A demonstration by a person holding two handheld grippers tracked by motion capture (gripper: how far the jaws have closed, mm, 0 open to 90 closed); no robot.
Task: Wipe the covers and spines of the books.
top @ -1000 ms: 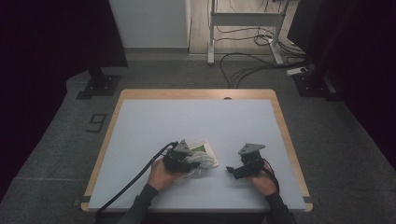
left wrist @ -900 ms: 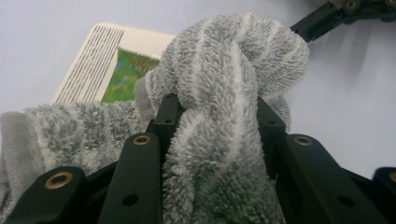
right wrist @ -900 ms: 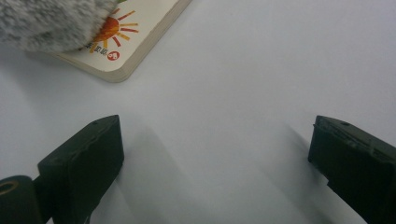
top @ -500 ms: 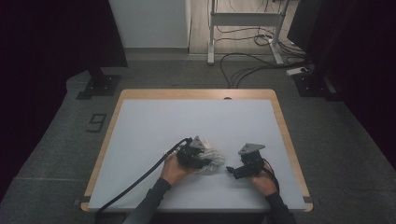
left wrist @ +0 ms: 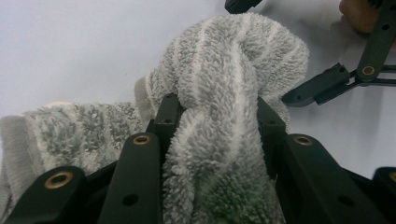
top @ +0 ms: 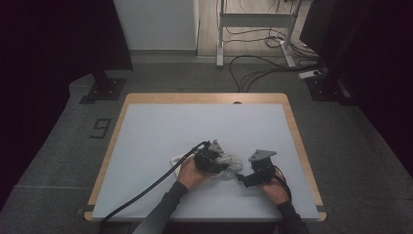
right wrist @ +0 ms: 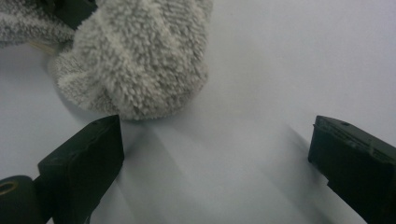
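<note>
Now left tongs clenched on bunched grey towel; right tongs released, just beside it.

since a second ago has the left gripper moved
Yes. In the high view the left gripper, shut on the grey towel, has slid right along the table, away from its left edge and closer to the right gripper.

Dim room, evenly lit table, soft shadows, blurred close-ups
</note>
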